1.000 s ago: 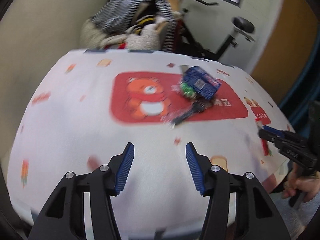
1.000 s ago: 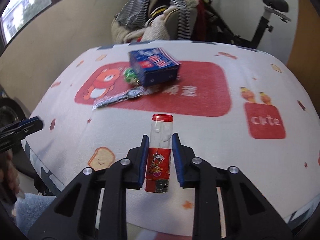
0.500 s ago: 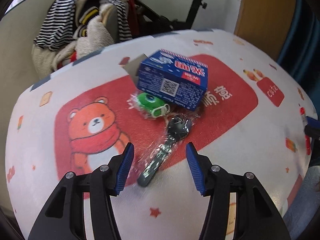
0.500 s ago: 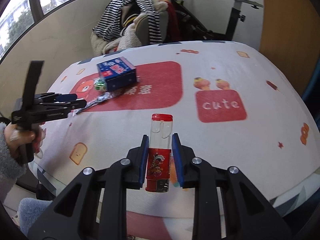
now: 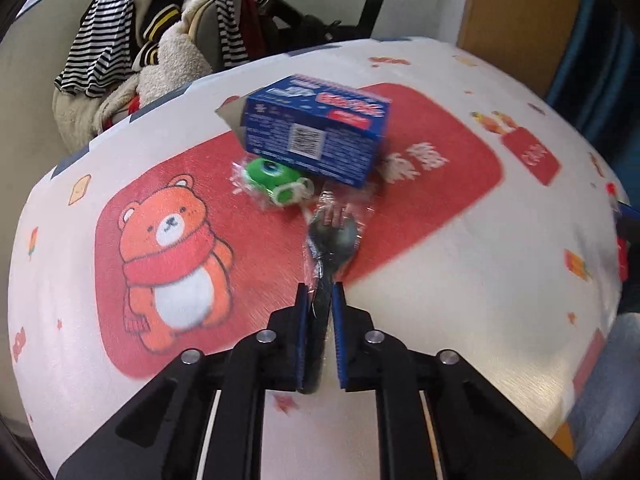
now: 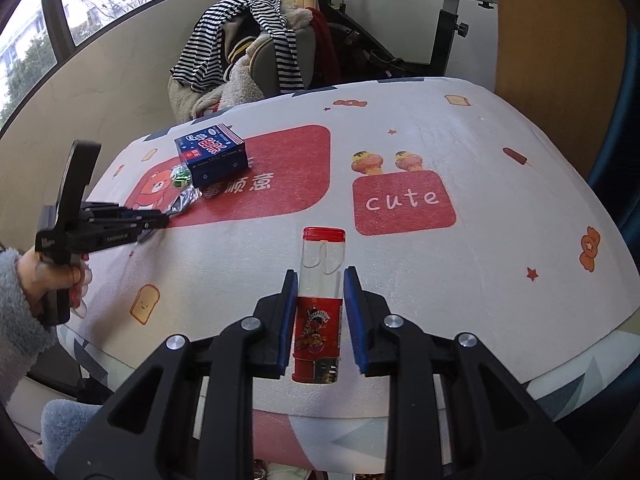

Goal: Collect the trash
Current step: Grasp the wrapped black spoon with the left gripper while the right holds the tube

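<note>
Cartoon-print surface (image 6: 460, 152), clothes-draped chair (image 6: 256, 56) and exercise bike (image 6: 448, 32) behind. Left gripper (image 5: 319, 304): fingers closing on the handle of a wrapped black spoon (image 5: 330, 248) lying flat on the surface, bowl end ahead of the tips, a green wrapped toy (image 5: 276, 180) and blue box (image 5: 316, 136) just beyond, likely taken low on the handle to lift it clear of them. Right gripper (image 6: 319, 304): fingers clamped on a red-capped clear tube (image 6: 320, 300), cap forward of the tips, held clear of the surface, probably awaiting disposal.
</note>
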`<state>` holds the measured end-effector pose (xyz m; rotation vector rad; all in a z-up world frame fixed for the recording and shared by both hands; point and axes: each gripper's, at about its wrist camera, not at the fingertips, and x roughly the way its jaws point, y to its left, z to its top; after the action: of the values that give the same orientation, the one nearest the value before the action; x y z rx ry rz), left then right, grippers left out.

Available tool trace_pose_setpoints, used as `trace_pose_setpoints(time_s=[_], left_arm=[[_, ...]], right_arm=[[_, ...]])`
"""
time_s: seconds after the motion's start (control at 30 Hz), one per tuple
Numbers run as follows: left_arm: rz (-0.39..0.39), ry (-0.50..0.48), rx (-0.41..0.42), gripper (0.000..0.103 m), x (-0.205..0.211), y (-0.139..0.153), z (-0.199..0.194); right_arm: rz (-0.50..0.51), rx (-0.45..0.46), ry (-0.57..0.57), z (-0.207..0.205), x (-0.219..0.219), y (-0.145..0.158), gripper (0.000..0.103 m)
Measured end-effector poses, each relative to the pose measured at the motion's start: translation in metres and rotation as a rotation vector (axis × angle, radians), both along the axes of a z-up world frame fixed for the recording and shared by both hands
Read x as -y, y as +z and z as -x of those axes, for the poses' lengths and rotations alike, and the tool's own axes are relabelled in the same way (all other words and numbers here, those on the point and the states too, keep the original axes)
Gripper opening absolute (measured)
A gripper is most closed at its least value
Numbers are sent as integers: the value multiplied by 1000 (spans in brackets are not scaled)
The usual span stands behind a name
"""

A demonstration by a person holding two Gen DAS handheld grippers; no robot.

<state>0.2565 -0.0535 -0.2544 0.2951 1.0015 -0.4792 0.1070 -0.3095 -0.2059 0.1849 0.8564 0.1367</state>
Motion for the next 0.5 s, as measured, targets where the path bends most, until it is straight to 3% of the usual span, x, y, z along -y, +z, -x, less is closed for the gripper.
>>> trace_pose_setpoints(time_s=[0.2,0.3,0.5], left_arm=[[138,-1,12,12,-4,29,48],[238,31,10,11,-10,48,75],[358,81,23,11,-18,74,130]], right_arm=[[-13,14,22,10,-2,7,27],[-15,22,25,16,-4,11,27],[-16,30,37,32,-10,20,26]])
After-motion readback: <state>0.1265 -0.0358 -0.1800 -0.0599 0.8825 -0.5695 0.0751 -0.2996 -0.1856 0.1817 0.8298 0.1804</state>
